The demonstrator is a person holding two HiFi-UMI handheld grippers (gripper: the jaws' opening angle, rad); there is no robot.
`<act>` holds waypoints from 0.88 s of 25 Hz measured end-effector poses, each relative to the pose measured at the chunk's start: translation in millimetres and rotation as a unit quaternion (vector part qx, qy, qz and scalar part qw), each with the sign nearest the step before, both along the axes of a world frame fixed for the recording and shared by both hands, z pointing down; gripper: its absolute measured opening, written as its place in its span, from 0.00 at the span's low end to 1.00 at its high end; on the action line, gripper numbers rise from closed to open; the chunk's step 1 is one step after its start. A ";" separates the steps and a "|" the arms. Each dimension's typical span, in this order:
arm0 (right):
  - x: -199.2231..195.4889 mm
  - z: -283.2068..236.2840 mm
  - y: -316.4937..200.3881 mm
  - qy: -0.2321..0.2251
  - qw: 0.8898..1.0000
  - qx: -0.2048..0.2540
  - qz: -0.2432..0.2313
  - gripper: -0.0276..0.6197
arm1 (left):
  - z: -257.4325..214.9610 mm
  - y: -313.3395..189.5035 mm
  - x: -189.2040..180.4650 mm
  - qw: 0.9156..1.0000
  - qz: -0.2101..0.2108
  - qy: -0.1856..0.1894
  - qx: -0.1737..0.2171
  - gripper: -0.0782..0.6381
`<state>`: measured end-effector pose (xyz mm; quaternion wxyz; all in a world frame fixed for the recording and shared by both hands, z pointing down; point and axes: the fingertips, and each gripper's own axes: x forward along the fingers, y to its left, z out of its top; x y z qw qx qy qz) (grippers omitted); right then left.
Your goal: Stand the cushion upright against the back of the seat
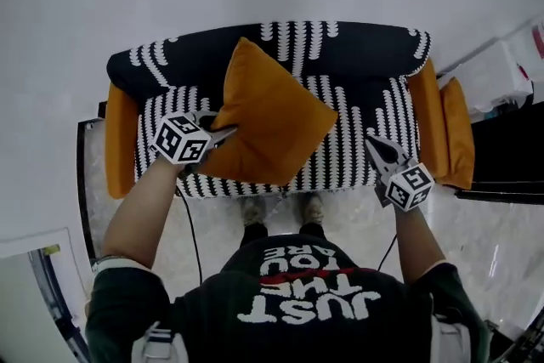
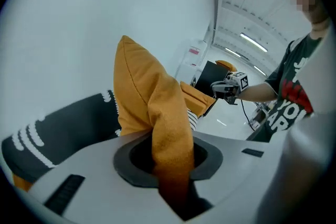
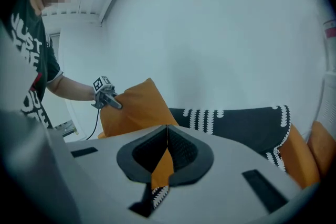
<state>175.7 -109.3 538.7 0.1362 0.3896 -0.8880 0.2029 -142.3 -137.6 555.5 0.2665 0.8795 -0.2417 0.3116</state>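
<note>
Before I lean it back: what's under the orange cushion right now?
Under the orange square fabric cushion, pinched at one corner by the left tongs, the black-and-white striped seat shows beside it. The patch directly beneath is covered, so anything lying there cannot be seen.

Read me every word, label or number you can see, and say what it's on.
"JUST", "YOU ARE": white print, upside down in the head view, on the person's dark T-shirt; the line between, under a red bar, looks like "THE".
Pink label on the white object at right: too small to read.
Black-and-white marker cubes: square patterns only, no words.
</note>
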 end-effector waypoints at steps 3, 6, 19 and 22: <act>-0.8 -21.0 -0.9 0.001 1.000 0.013 -0.006 0.08 | -63.3 -9.3 -14.1 0.998 0.031 -0.036 0.033 0.24; -1.1 -36.3 -2.1 0.001 1.000 0.019 -0.006 0.08 | -125.2 -20.6 -21.8 0.993 0.063 -0.067 0.075 0.24; -4.1 -105.2 -38.7 -0.007 0.996 0.087 -0.011 0.08 | -323.1 -100.2 -0.1 0.941 0.186 -0.167 0.230 0.25; -0.5 -116.0 -43.5 -0.011 0.995 0.099 -0.007 0.08 | -352.0 -114.5 7.1 0.932 0.197 -0.179 0.247 0.25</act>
